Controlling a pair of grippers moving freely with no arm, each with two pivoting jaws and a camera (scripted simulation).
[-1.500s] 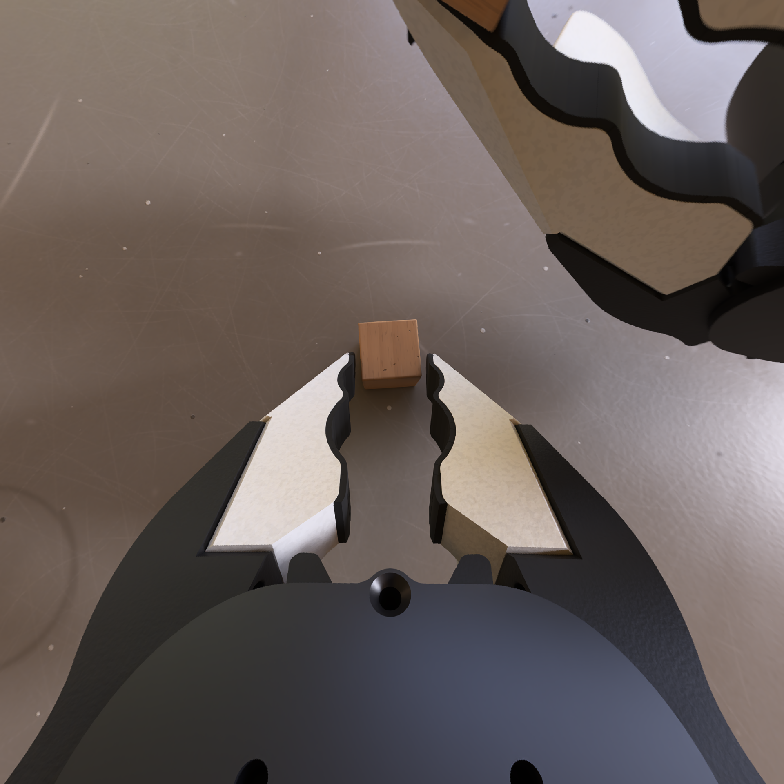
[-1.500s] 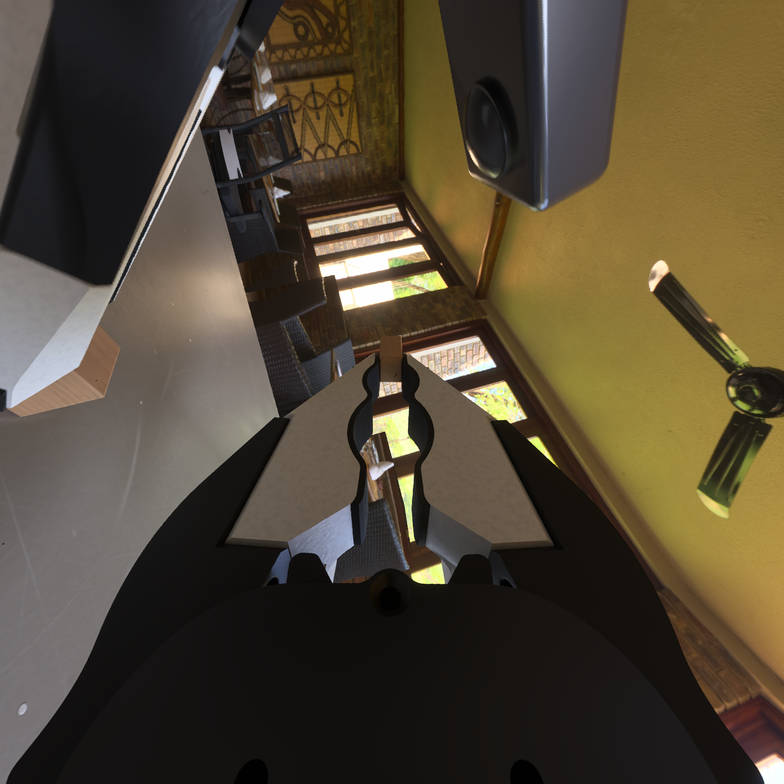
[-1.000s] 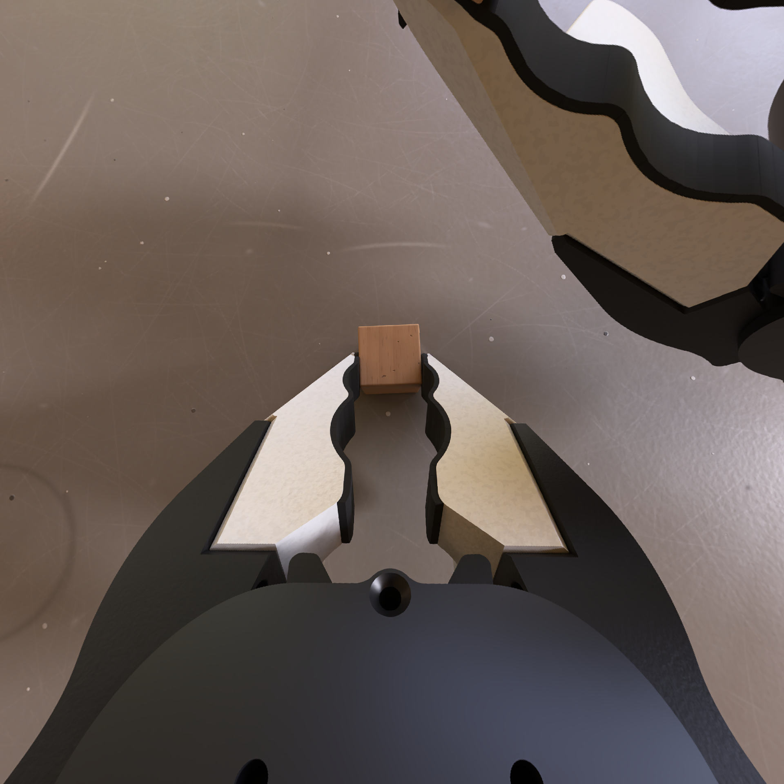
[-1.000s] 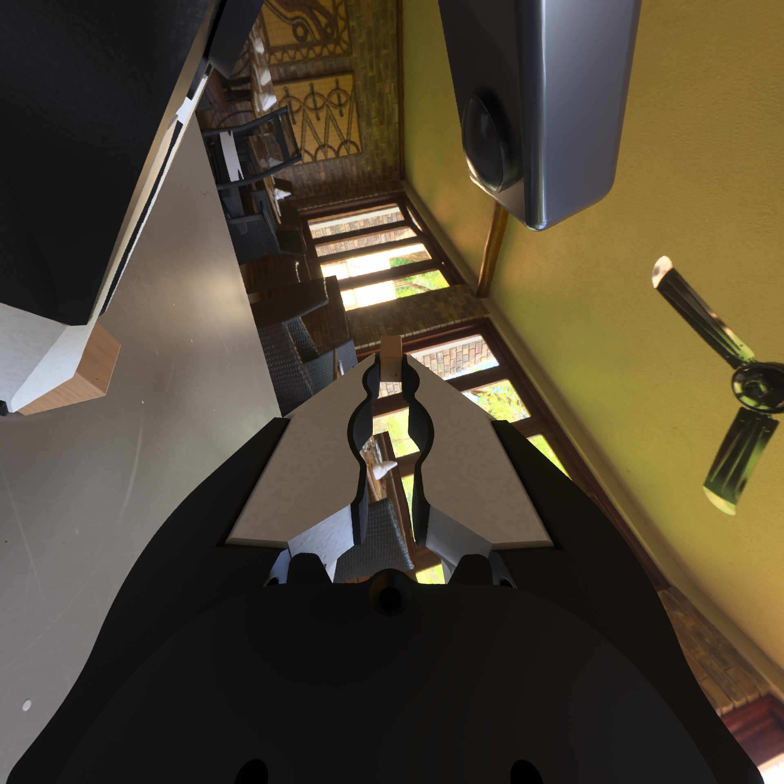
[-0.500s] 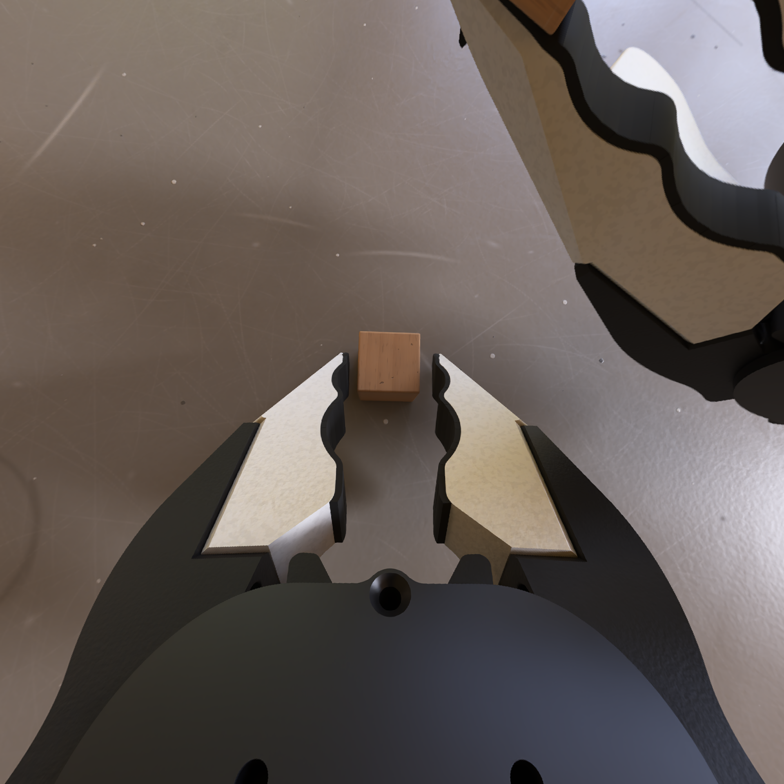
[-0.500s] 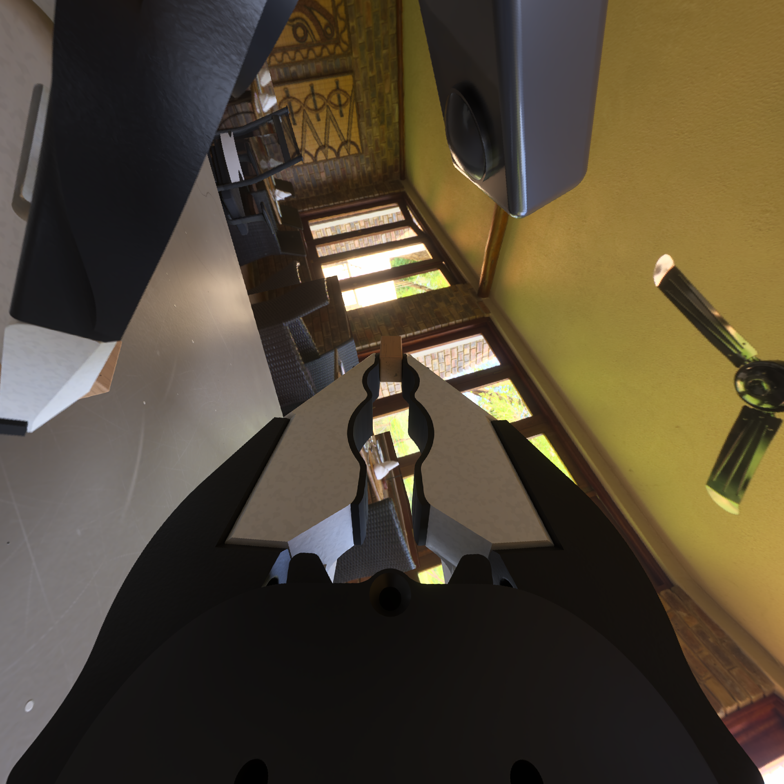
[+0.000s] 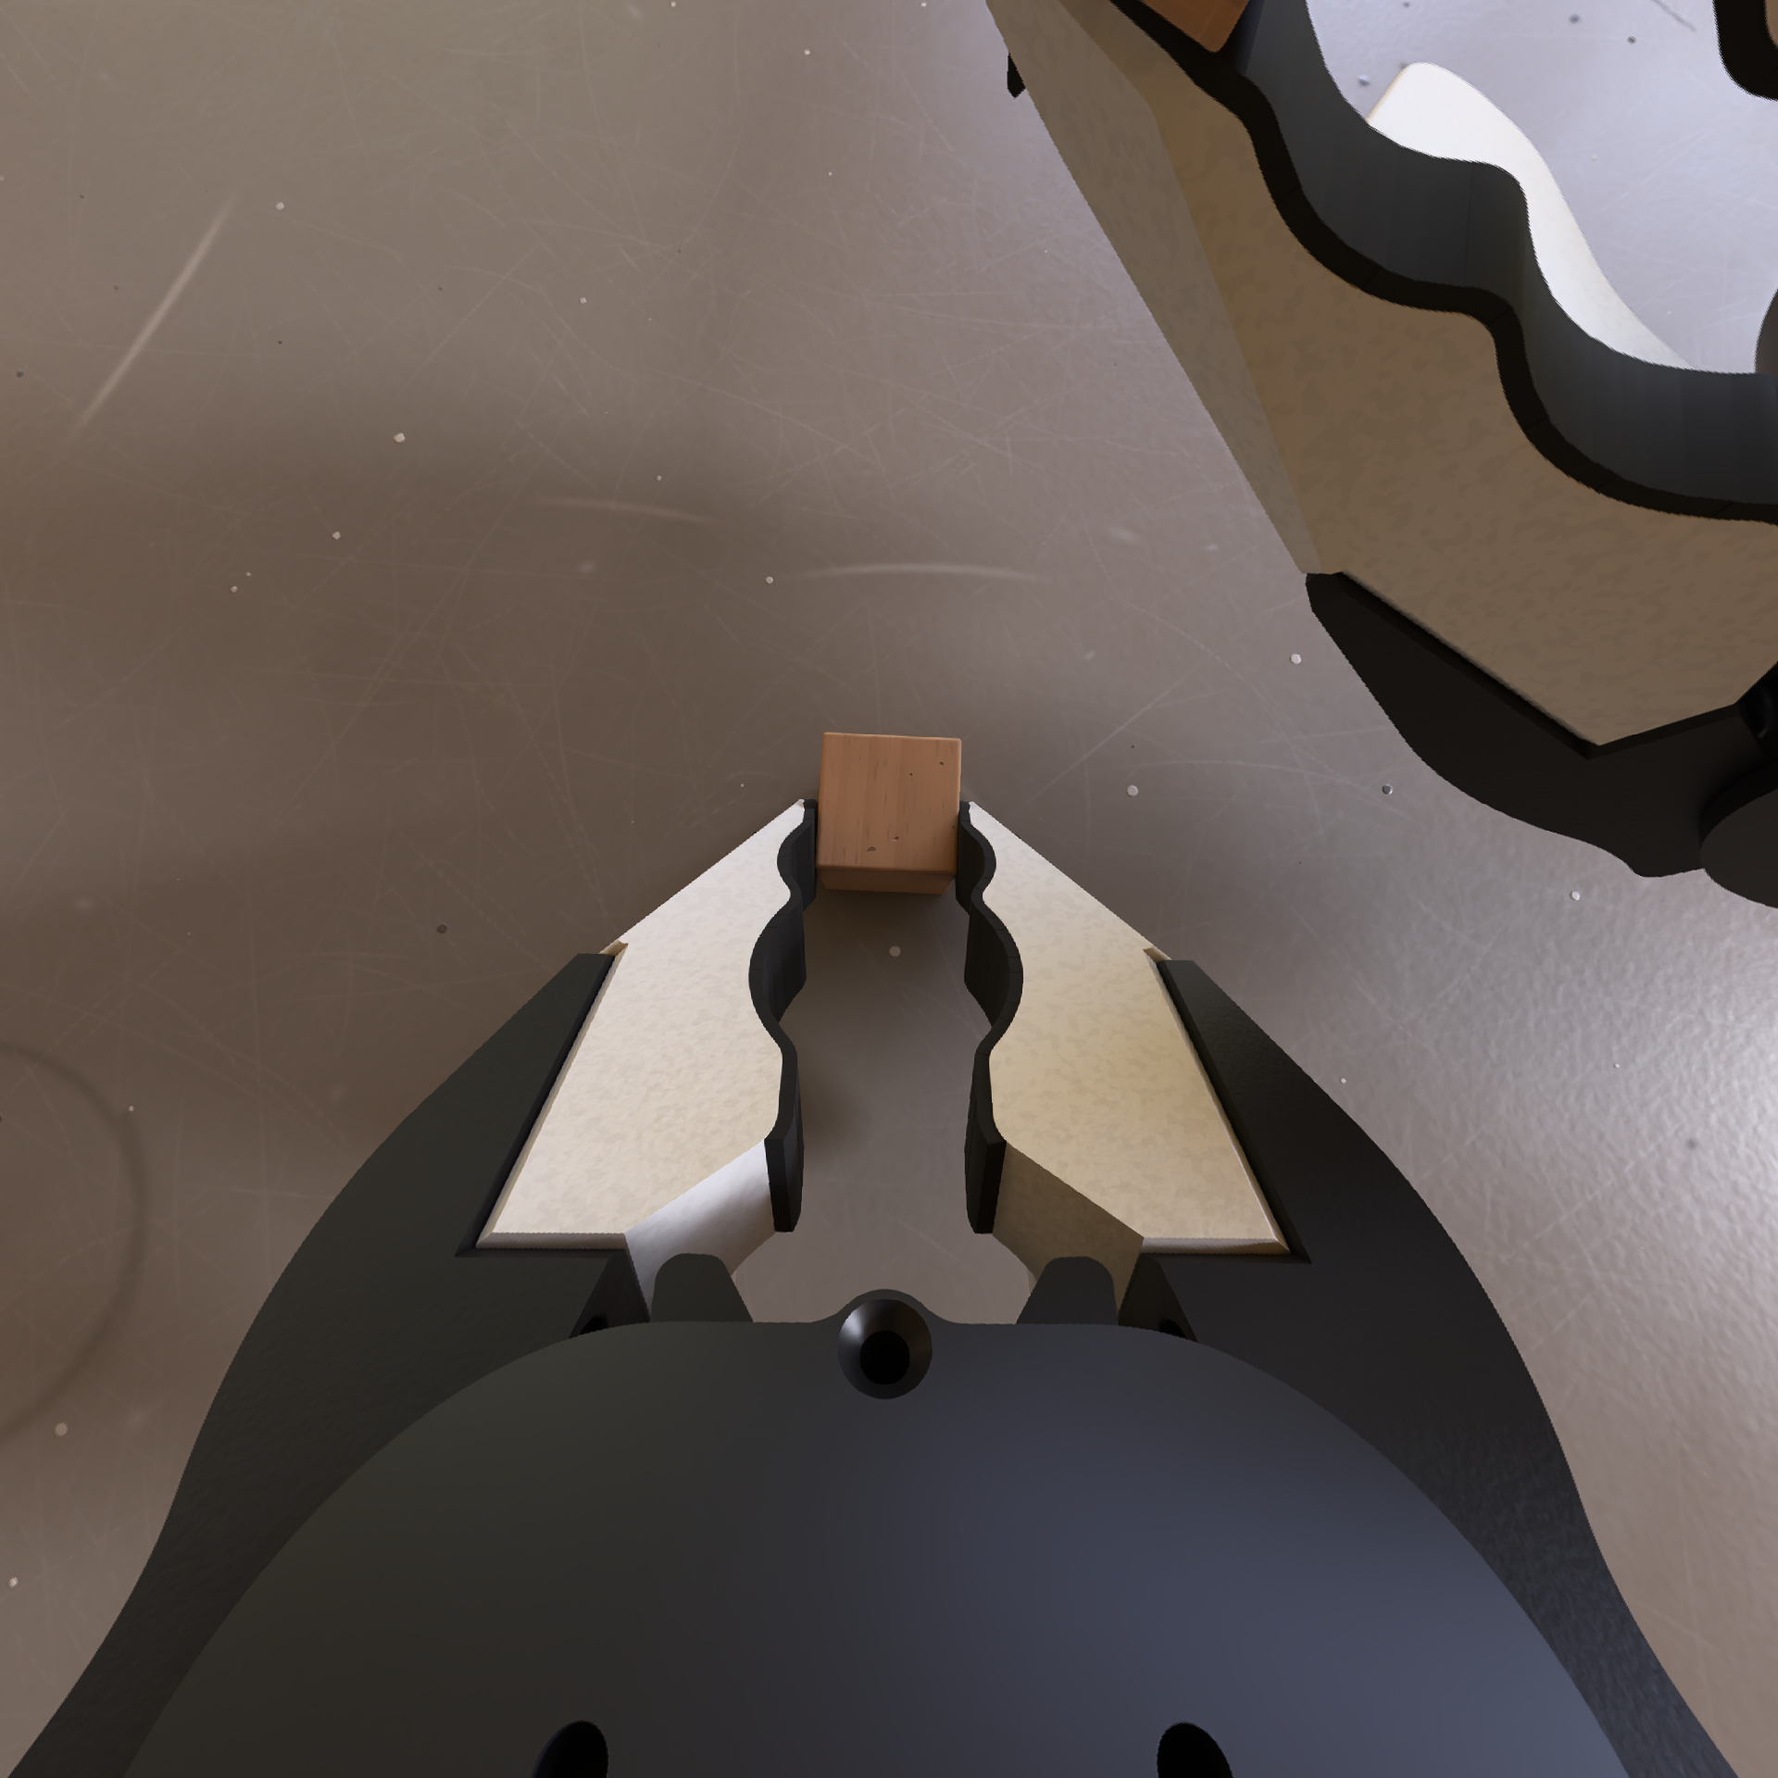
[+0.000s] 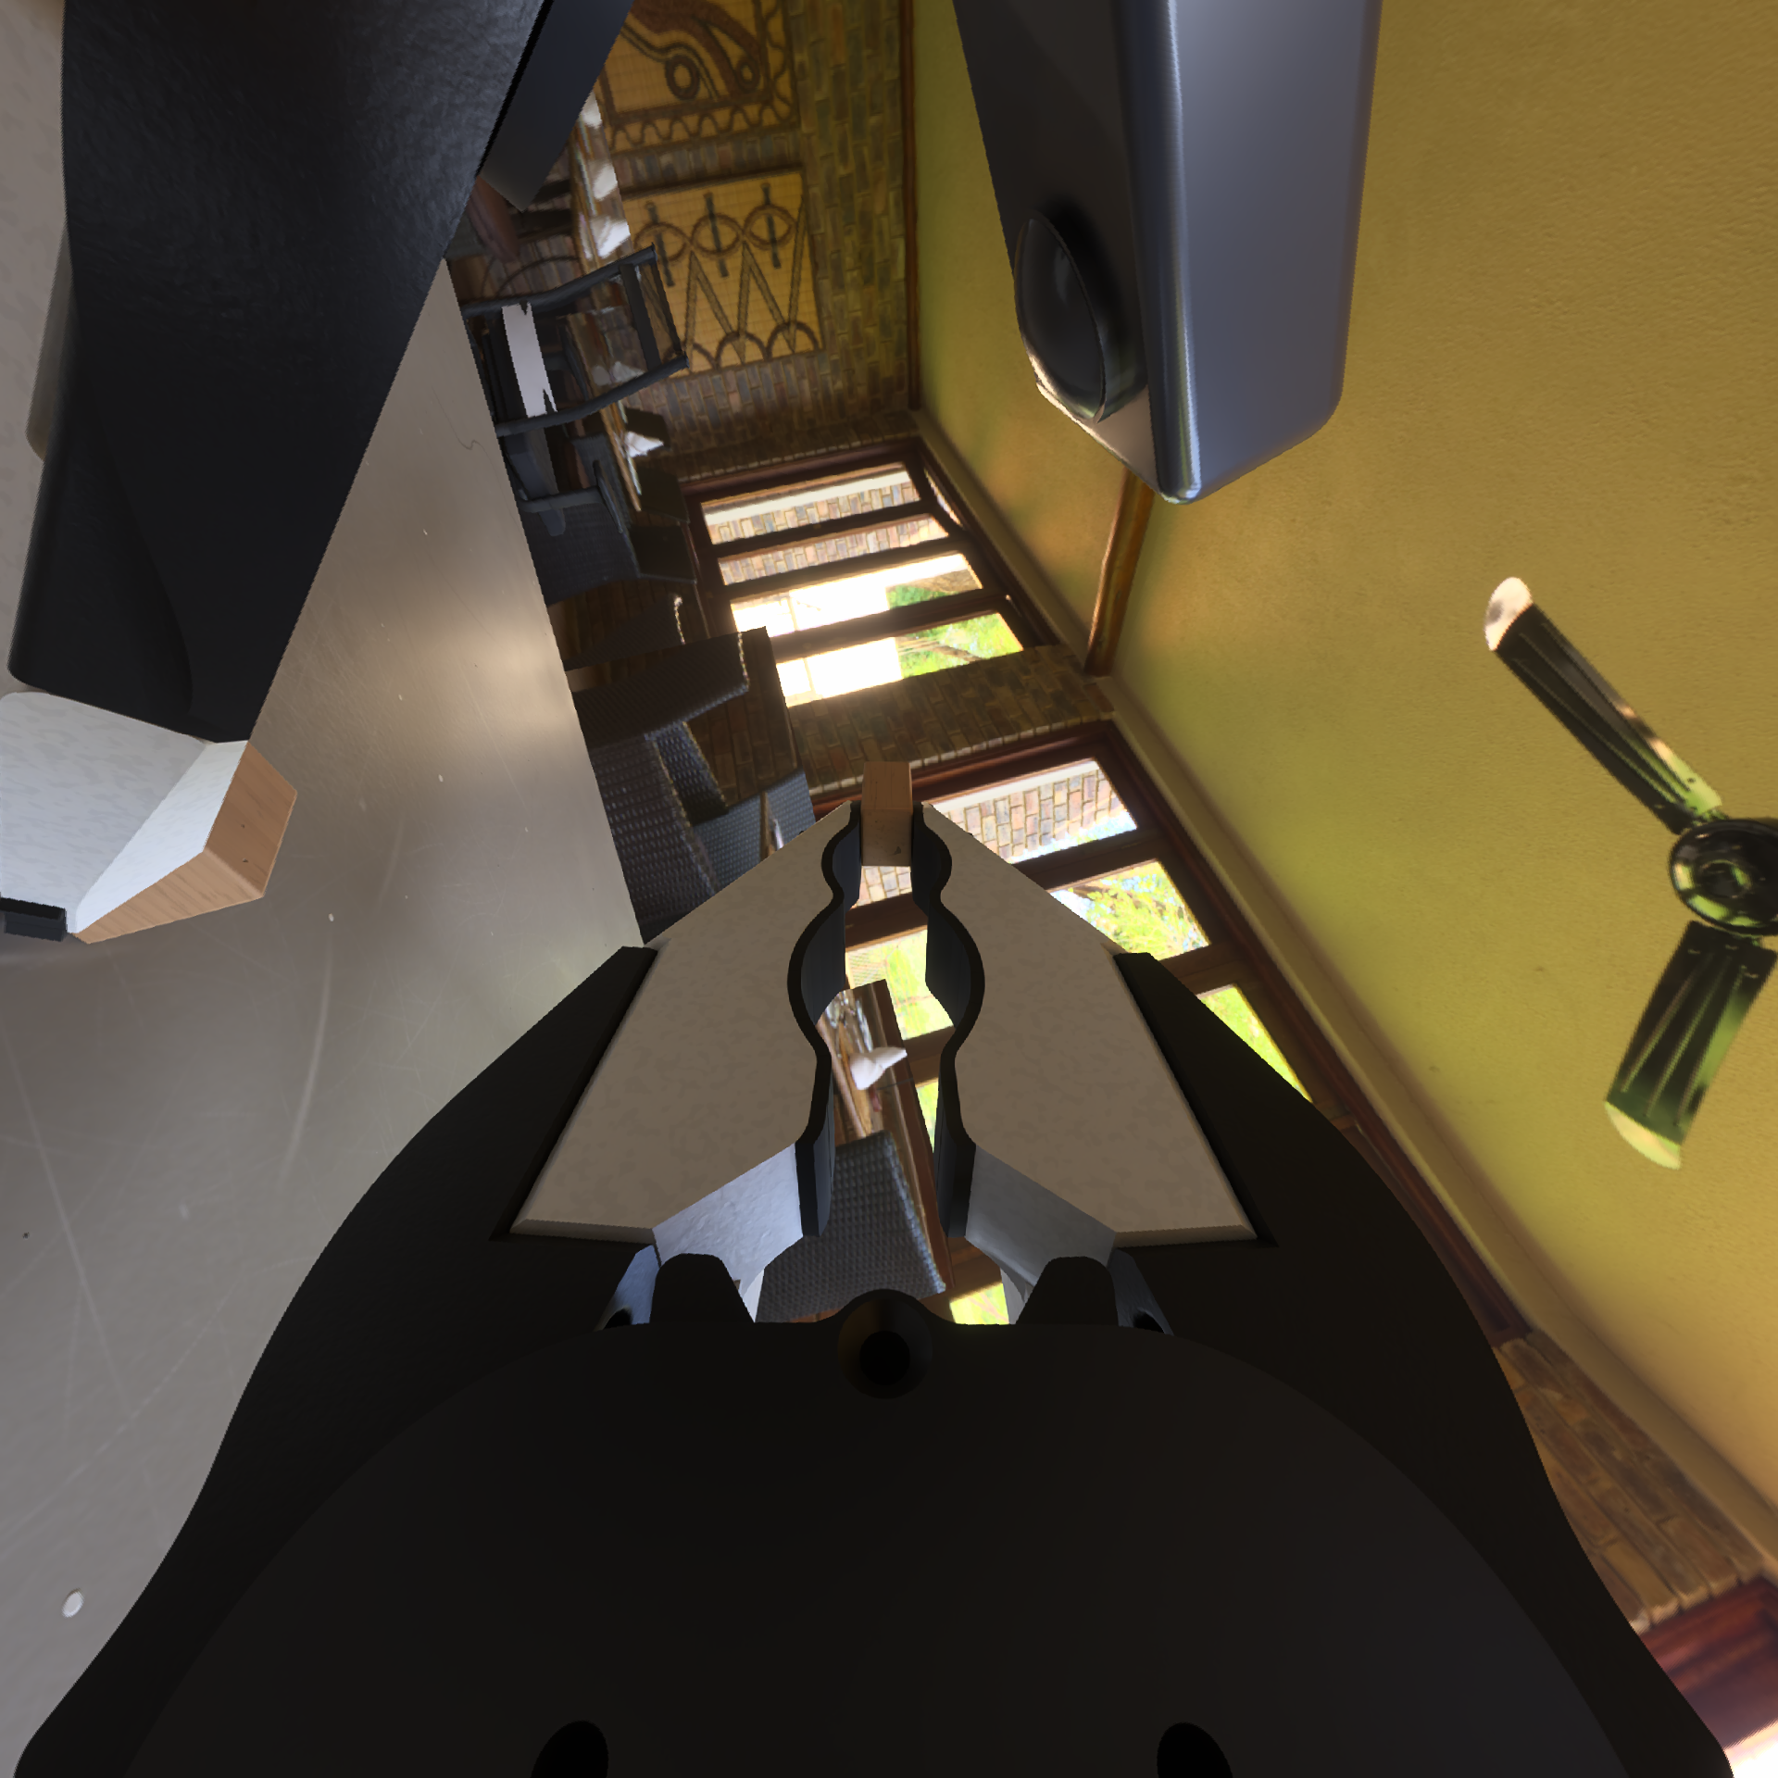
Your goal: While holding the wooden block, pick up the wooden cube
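In the left wrist view my left gripper (image 7: 887,818) is shut on a small wooden cube (image 7: 887,799); both fingertips press its sides just above the scratched grey table (image 7: 481,481). My right gripper (image 8: 885,818) is shut on a thin wooden block (image 8: 885,784), held in the air and seen edge-on. The right wrist view also shows the cube (image 8: 216,856) at far left against a white finger (image 8: 115,799) of the left gripper. A corner of the block (image 7: 1193,14) shows at the top edge of the left wrist view.
The right gripper's large finger (image 7: 1347,433) hangs close over the table at the upper right of the left wrist view. In the right wrist view the table (image 8: 289,1106) is at left, with a grey metal box (image 8: 1203,241) and a ceiling fan (image 8: 1713,866) beyond.
Half a second ago the left gripper's jaws stood apart beside the cube; now they have closed on it. The right gripper still holds the block and has shifted only slightly.
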